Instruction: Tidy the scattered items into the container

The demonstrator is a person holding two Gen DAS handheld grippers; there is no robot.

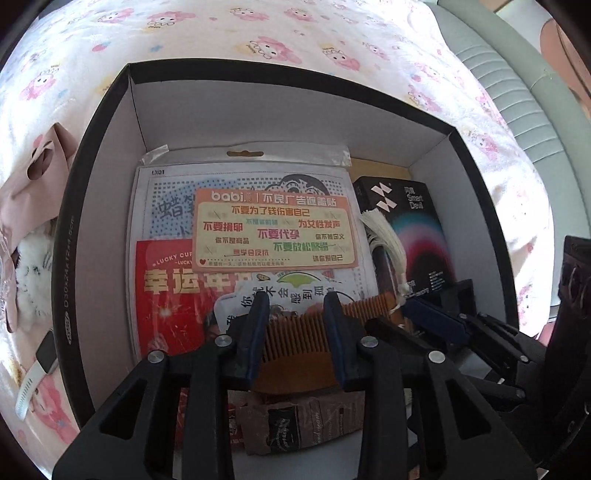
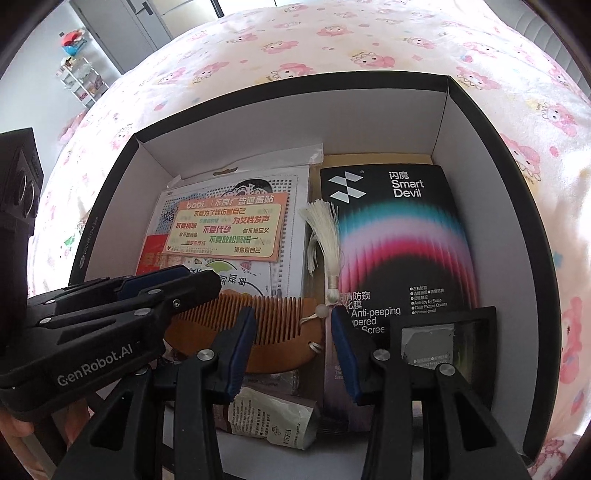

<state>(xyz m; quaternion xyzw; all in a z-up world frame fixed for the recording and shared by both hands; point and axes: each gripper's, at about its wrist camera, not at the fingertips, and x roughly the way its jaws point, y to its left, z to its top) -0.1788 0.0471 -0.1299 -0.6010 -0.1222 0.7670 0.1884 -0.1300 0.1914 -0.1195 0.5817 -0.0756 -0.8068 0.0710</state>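
Left wrist view looks down into the black cardboard box (image 1: 110,122), white inside, which lies on a bedsheet (image 1: 258,33) with pink cartoon prints. Inside the box, from big to small: a plastic sleeve of sheets with an orange sticker card (image 1: 275,230) at 12 o'clock, a dark Smart Devil screen-protector package (image 1: 413,236) at 2 o'clock, and a wooden comb (image 1: 295,328) with a white tassel (image 1: 384,240), low in the centre.

The left gripper (image 1: 297,306) stands with its jaws around the comb, half open; I cannot tell if the pads press the comb or are just beside it. The right gripper (image 2: 293,321) hangs over the tassel cord end of the comb, jaws apart and holding nothing.

I judge the step is laying the comb in the box. Next move calls for letting it rest flat, then lifting straight out without dragging the tassel.

Only the left view shows things outside the box at 9 o'clock: a pink cloth (image 1: 33,173) and a white-strapped watch (image 1: 38,369) (probably waiting for tidying). Only the right view shows the foil sachet (image 2: 273,417) clearly, and a shelf (image 2: 79,70) far at 10 o'clock.
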